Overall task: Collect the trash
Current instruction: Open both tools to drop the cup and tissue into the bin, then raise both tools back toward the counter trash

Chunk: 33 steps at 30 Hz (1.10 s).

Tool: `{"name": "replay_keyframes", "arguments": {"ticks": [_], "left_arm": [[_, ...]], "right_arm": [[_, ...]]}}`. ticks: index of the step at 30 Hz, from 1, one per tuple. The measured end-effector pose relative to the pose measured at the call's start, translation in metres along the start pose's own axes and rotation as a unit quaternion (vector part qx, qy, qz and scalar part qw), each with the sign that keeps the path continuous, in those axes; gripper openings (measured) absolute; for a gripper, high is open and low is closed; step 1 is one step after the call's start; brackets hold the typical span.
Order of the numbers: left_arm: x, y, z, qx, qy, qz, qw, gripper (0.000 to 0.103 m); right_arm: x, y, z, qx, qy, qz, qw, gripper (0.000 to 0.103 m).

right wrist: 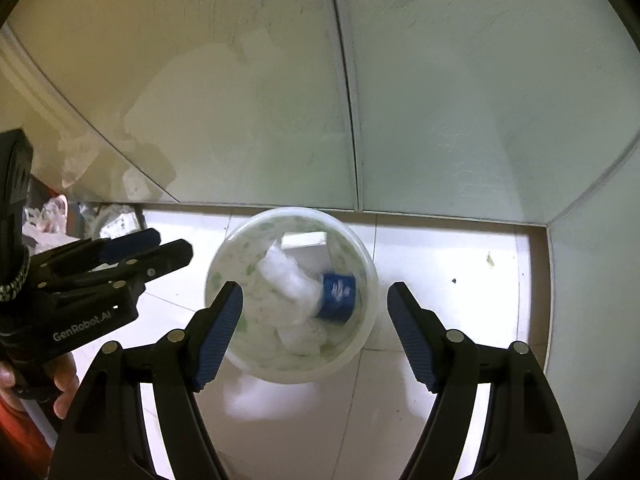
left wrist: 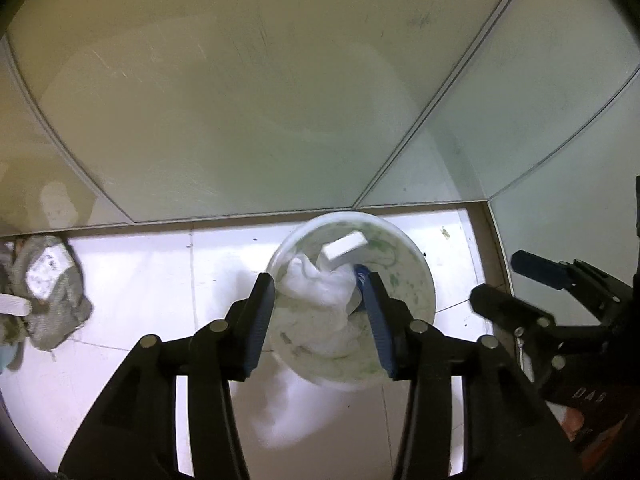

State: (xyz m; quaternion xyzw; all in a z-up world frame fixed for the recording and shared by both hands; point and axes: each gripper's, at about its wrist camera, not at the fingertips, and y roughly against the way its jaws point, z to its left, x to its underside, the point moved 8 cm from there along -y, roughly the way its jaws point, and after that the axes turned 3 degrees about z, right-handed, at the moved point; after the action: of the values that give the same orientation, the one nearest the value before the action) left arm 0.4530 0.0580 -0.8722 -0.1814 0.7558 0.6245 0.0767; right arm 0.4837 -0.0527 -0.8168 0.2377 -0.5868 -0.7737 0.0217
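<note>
Both claws hang open and empty over the bin (right wrist: pixel 362 248), the left gripper (left wrist: pixel 320 300) above its mouth, the right gripper (right wrist: pixel 314 304) spread wider across it. Inside lie tissue (right wrist: pixel 290 280), a blue wrapper (right wrist: pixel 339 292) and a white box (right wrist: pixel 304 239), so that much looks collected; farther left, a crumpled heap (left wrist: pixel 48 288) remains on the floor (right wrist: pixel 452 248) by the wall

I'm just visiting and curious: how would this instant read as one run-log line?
step: trash dropped | left gripper: open above bin | right gripper: open, empty | bin holds: tissue, blue packet, white box
</note>
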Motion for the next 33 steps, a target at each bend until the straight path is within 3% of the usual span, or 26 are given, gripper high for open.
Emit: {"name": "replay_keyframes", "arguments": {"ticks": [6, 14, 25, 29, 33], "left_arm": [[-0.013, 0.088, -0.020, -0.012, -0.014, -0.006, 0.9998, 0.045], [-0.051, 0.256, -0.062, -0.013, -0.024, -0.028, 0.9992, 0.045], [-0.125, 0.520, -0.109, -0.011, -0.039, -0.135, 0.9901, 0.045], [-0.146, 0.597, -0.115, -0.011, -0.051, -0.181, 0.9821, 0.045], [-0.165, 0.660, -0.113, 0.001, -0.063, -0.220, 0.9734, 0.046]], "right_arm": [[-0.017, 0.077, 0.008, -0.012, -0.020, -0.007, 1.000, 0.072], [-0.062, 0.250, 0.031, 0.013, -0.011, -0.052, 0.998, 0.072], [-0.135, 0.507, 0.083, 0.011, -0.008, -0.148, 0.989, 0.072], [-0.151, 0.576, 0.106, 0.022, -0.011, -0.198, 0.980, 0.072], [-0.159, 0.618, 0.134, 0.038, -0.020, -0.239, 0.970, 0.072]]}}
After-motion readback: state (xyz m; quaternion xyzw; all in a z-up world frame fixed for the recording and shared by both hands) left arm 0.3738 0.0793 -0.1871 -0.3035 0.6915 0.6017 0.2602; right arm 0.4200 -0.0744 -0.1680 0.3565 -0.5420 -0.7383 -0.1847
